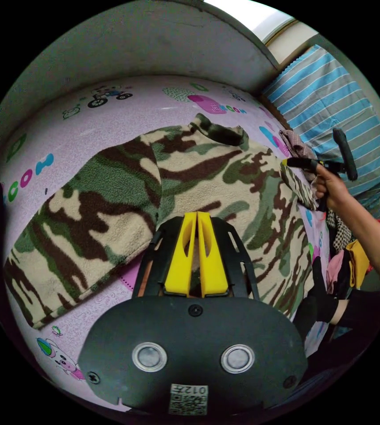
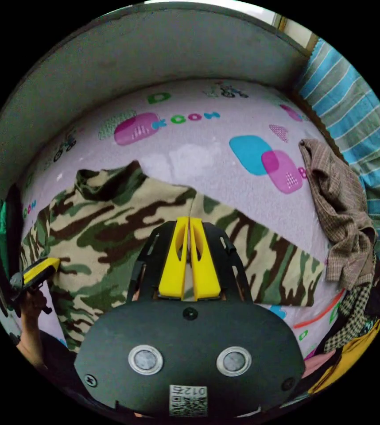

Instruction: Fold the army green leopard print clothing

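My left claw (image 1: 197, 215) has its yellow jaws pressed together with nothing visibly caught between them, hovering over the camouflage fleece top (image 1: 176, 195), which lies spread flat on the pink cartoon-print sheet (image 1: 110, 119) of the bed. One sleeve stretches out from the body across the sheet, and the collar points toward the grey wall (image 1: 154, 40). My right claw (image 2: 189, 220) also has its jaws together, above the top's shoulder. In the left gripper view that right claw (image 1: 292, 162) sits at the top's other sleeve, in a person's hand (image 1: 329, 186); whether it pinches the cloth I cannot tell. Beyond that sleeve lies a brown checked garment (image 2: 340, 212), beside a blue striped pillow (image 2: 358, 133).
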The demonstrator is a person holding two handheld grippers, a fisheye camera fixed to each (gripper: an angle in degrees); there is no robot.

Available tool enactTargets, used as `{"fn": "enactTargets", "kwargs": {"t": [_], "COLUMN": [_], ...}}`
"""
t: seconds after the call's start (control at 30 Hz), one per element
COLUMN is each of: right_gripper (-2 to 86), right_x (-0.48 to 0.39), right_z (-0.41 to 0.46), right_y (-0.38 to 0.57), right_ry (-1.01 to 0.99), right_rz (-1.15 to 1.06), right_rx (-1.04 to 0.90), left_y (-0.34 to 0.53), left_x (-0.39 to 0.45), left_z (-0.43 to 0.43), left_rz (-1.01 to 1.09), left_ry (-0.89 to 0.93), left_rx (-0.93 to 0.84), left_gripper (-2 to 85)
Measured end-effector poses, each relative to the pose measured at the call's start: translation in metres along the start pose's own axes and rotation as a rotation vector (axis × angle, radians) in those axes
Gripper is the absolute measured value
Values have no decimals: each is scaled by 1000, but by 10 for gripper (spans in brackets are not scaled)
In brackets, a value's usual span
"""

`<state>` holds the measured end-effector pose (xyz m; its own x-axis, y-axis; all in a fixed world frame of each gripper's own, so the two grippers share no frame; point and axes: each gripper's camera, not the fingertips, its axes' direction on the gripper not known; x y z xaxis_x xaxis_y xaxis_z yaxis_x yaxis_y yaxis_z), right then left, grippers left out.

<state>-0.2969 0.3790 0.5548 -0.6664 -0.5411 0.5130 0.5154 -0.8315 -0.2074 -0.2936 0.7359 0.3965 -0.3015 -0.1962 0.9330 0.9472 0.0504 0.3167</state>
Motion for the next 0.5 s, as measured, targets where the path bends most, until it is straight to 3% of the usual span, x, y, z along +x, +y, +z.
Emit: {"fn": "enactTargets", "kwargs": {"t": [0.23,0.5], "right_gripper": [-10,-10], "right_x": [7,8], "right_z": [34,39], "right_y": [-32,-46], "right_ry": [-43,-80], "right_rz": [132,117], "right_rx": [-27,-89], "left_y": [3,6], "left_x": [-1,5], "left_z": [-4,-9], "left_rz": [4,20], "left_ry": [2,-23], "left_rx": [2,2], "left_gripper": [1,1]}}
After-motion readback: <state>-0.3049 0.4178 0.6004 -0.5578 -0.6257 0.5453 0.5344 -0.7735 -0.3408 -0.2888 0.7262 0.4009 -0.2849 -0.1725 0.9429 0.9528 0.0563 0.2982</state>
